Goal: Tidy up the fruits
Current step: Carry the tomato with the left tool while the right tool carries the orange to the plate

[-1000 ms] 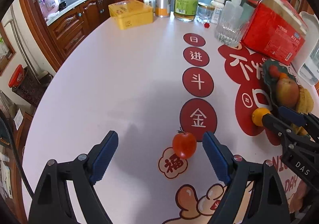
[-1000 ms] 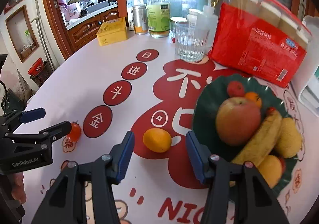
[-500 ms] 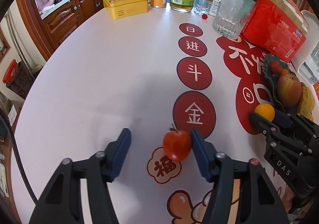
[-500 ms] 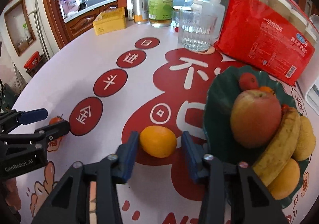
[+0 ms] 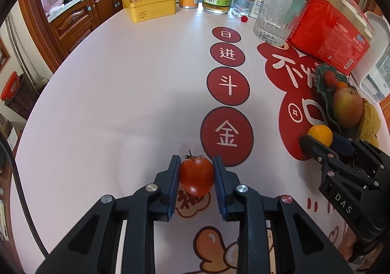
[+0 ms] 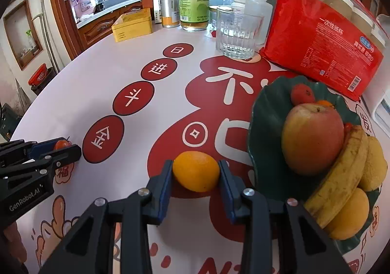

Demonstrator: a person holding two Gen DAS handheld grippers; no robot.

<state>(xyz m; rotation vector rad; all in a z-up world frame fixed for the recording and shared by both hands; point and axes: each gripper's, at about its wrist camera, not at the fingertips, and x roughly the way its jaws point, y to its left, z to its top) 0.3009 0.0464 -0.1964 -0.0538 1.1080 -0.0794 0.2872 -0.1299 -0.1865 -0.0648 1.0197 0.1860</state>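
Green bowl (image 6: 268, 132) near the table's (image 5: 121, 103) right edge, holding an apple (image 6: 313, 137), banana (image 6: 341, 176), small red fruit (image 6: 302, 94), perhaps lemons. Left tongs (image 5: 196, 176) just clamped on the tomato (image 5: 197, 176); right tongs (image 6: 196, 171) closed on the orange (image 6: 196, 171) beside that bowl.

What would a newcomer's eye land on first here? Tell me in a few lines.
First, the two grips: the left gripper has just closed its blue fingers on a small red tomato near the table's front edge, while the right gripper clamps an orange beside the dark green fruit plate. Next, that plate's pile, with a big apple and a banana, and the red package behind it.
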